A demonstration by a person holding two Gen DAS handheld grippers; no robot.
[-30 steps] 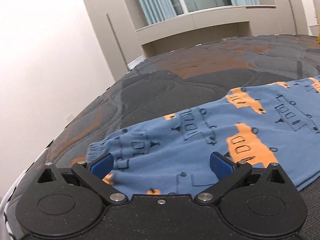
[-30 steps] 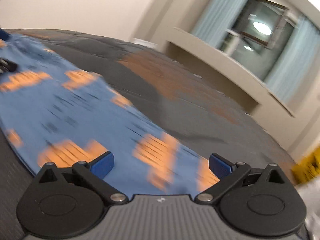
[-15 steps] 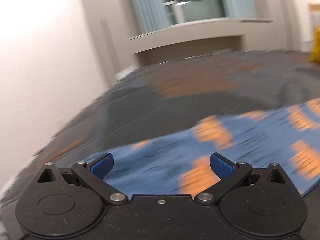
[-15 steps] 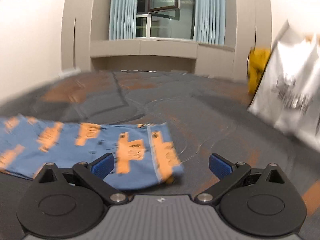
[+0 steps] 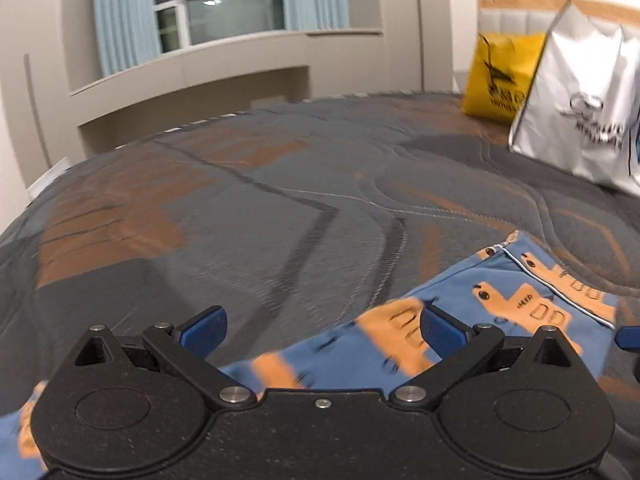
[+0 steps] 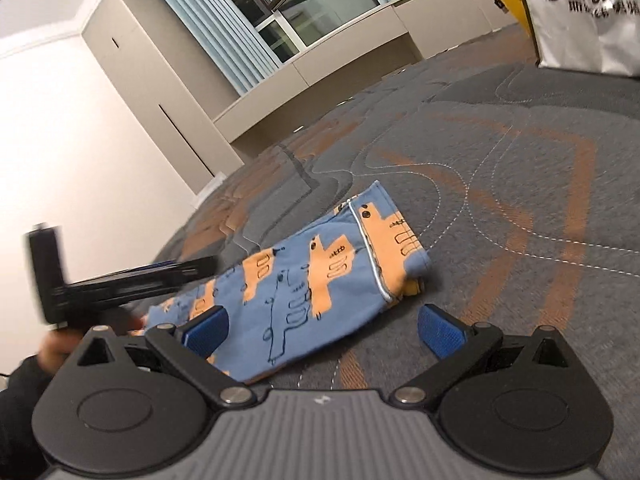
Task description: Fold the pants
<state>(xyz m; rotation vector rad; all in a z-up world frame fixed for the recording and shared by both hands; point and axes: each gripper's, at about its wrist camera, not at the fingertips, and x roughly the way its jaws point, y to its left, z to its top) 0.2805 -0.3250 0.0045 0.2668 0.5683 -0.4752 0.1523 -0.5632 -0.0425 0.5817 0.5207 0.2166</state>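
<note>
Both grippers have swung to the right since a moment ago, from the leg end of the pants to the waist end. The left gripper (image 5: 322,330) hangs just over the near edge of the pants (image 5: 472,320). Its jaws are wide open and hold nothing. The right gripper (image 6: 322,330) is low by the waist end, jaws wide open too, empty. One blue pad sits over the cloth and the other over bare bed. I think they are open so they can pinch this end and fold it over.

The pants (image 6: 320,280) lie flat on the bed (image 6: 520,200), already doubled, so they look long and thin.

Far right, a white bag (image 5: 580,100) and a yellow bag (image 5: 500,76) stand, well apart from the pants.
</note>
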